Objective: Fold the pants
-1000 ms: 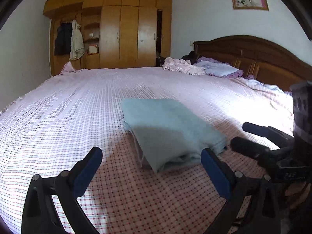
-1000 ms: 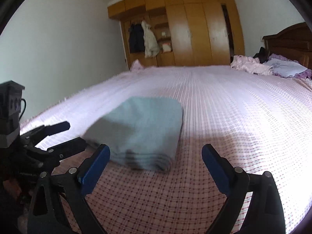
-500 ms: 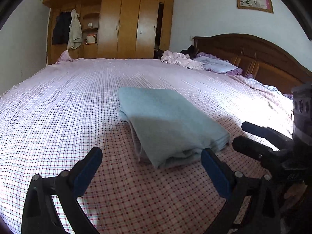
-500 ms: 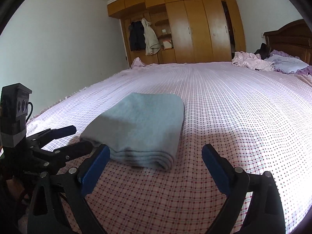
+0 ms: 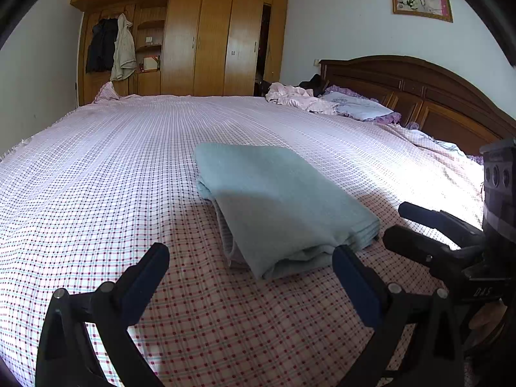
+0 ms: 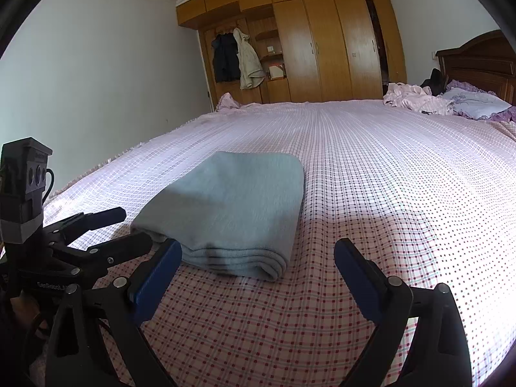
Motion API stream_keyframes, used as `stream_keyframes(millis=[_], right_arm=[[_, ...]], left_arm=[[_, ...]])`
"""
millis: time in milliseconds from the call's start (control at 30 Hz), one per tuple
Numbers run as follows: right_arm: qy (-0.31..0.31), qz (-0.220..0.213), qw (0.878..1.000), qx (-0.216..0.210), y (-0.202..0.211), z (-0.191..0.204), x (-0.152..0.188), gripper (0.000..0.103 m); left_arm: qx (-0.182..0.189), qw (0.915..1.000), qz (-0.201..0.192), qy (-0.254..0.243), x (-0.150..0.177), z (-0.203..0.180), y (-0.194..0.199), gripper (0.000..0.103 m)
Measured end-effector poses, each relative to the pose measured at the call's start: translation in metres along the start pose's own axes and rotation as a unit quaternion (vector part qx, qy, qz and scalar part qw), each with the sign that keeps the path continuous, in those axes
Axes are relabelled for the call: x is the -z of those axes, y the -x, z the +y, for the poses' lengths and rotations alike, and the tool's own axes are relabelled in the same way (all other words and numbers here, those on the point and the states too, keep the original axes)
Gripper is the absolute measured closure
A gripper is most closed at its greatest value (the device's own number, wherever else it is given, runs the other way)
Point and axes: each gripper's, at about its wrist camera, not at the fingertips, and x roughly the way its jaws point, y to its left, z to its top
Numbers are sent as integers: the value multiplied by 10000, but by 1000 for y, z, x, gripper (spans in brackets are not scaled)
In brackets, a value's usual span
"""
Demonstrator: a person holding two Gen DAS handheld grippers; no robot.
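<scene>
- I see the pants (image 5: 277,206) folded into a flat, light blue-grey bundle with several stacked layers showing along the near edge, lying on the checked bedspread (image 5: 96,167).
- I take the pants as my landmark: in both wrist views they sit just ahead of my 2 grippers, on the near part of the bed, at the edge of a shadowed patch of the bedspread.
- My left gripper (image 5: 250,266) hovers on the near side of the pants with its jaws spread wide and nothing between them; its right blue pad sits just in front of the bundle's near corner, though I cannot tell whether it touches the cloth.
- My right gripper (image 6: 258,259) is also near the pants, jaws spread wide and holding nothing; its left blue pad overlaps the bundle's folded edge in the right wrist view, contact unclear.
- Each gripper shows in the other's view, flanking the pants: the right one (image 5: 429,229) on the bundle's right side, the left one (image 6: 106,232) on its left.
- Well beyond the pants, a pillow (image 5: 358,109) and crumpled pink cloth (image 5: 296,96) lie by the dark wooden headboard (image 5: 435,96).
- Further back from the pants stands a wooden wardrobe (image 5: 206,38), with 2 jackets (image 5: 111,46) hanging at its left end.
</scene>
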Motion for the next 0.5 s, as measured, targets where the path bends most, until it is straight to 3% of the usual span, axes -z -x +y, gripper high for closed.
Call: stream_keyframes(millis=[500], right_arm=[[-14,2,10000,-20,-1,0,1,11]], left_arm=[[11,10000,0,-10,1,0,1,0]])
